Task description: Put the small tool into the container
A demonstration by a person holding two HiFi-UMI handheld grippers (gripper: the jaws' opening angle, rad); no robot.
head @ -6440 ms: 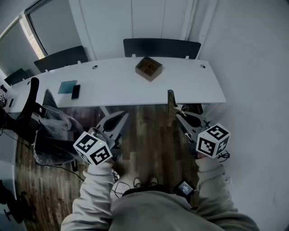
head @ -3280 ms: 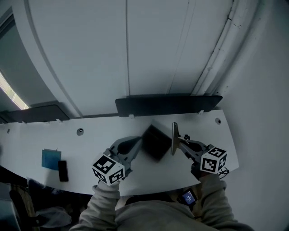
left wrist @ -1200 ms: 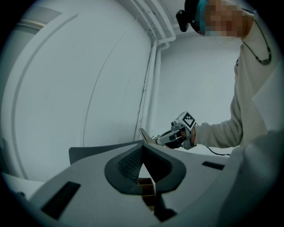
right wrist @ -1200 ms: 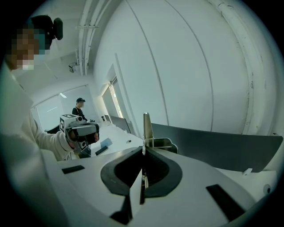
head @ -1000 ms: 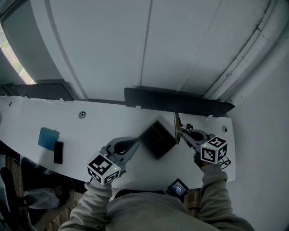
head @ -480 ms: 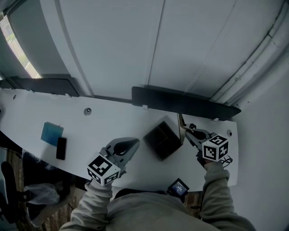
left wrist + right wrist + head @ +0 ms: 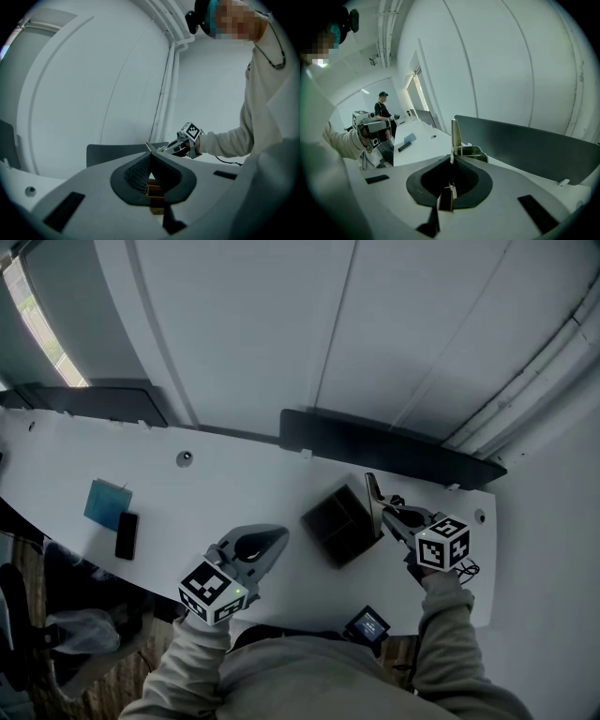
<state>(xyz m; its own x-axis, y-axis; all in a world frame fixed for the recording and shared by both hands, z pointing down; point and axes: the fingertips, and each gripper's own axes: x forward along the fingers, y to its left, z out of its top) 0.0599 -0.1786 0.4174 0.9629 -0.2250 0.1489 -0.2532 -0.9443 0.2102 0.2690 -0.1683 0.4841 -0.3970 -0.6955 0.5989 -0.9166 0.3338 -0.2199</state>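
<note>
Obs.: white desk (image 7: 234, 493), dark container (image 7: 339, 524), small tool (image 7: 371, 495) held at its rim.
We record the container sitting on the white desk near the front edge. The left gripper (image 7: 281, 534) lies just left of it, jaws pressed together on nothing. The right gripper (image 7: 381, 514), at the container's right side, is clenched on the small tool, a thin metal blade standing upright by the right edge, not inside.

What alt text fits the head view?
A person's right hand-held gripper holds a thin tool by a dark box on a white desk; the left hand-held gripper, shut and empty, is on the box's other side.
</note>
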